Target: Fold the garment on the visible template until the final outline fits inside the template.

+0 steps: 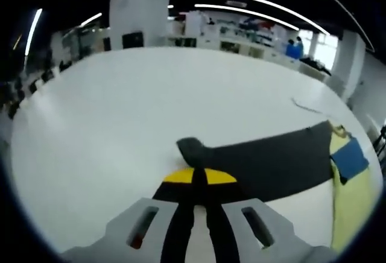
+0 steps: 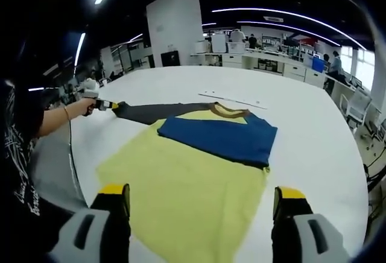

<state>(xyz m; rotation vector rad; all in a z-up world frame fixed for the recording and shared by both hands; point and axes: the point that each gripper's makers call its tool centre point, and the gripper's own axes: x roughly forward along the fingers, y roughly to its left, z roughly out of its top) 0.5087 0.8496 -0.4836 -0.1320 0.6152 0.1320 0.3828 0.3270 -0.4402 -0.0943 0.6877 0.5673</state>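
Gripping the sleeve, left tool pinched closed.

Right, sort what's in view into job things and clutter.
Job:
- garment, spread flat
- its grey sleeve, pinched by the left gripper
- right gripper, open
- table

Lying about:
- thin strip on the table beyond the collar
- pillar and desks behind
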